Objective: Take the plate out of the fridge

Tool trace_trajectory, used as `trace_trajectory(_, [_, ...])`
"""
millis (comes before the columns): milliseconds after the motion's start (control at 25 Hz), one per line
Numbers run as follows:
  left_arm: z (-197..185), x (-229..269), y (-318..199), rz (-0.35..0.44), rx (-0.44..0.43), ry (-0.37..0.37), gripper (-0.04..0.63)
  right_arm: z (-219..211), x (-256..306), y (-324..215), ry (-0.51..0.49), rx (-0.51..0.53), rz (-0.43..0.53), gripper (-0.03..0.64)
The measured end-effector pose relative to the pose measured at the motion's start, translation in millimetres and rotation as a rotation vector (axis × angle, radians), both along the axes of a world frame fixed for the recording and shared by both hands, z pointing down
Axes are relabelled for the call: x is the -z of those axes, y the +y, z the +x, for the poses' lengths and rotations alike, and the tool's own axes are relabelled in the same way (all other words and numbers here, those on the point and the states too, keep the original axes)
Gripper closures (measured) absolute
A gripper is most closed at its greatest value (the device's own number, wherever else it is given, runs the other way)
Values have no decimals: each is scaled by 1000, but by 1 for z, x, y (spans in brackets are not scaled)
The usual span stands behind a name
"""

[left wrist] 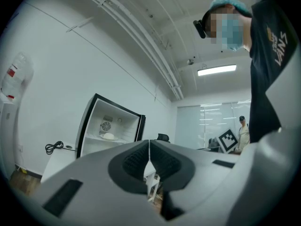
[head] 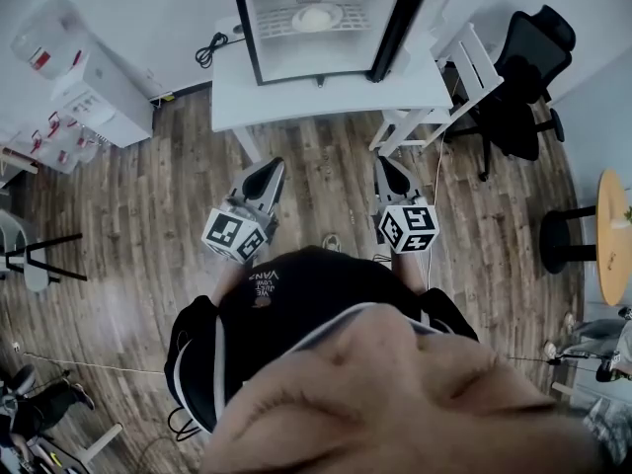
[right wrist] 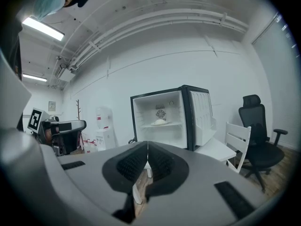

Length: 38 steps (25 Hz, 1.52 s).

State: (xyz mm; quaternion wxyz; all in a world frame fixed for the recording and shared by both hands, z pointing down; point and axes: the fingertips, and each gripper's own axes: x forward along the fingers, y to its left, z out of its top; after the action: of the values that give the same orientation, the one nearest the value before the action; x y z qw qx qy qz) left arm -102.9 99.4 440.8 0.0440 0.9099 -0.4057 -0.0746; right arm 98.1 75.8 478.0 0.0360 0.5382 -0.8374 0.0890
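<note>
Left gripper and right gripper sit closed; shirt reads "VANS".

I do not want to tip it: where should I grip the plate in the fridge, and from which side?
Grip the front rim of the plate, coming level through the open front of the fridge. It lies flat on the shelf, boxed in at sides and back, and a white mound fills its middle, so the front edge seems freest.

Plate inside fridge on table
</note>
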Motion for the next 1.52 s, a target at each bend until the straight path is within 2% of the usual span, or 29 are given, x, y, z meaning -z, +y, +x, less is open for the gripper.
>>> trace_trajectory(800, [44,-10,-70,-5,102,-4,577,36,-2,-90,17,125,4,604])
trace_trajectory(1120, [54,-17,-77,-24,148,-2,577,47,-8,-105,3,163,-9,604])
trace_trajectory(1520, [58,-23,-87,-39,156,7,577,43,-14,-115,-2,186,-22,604])
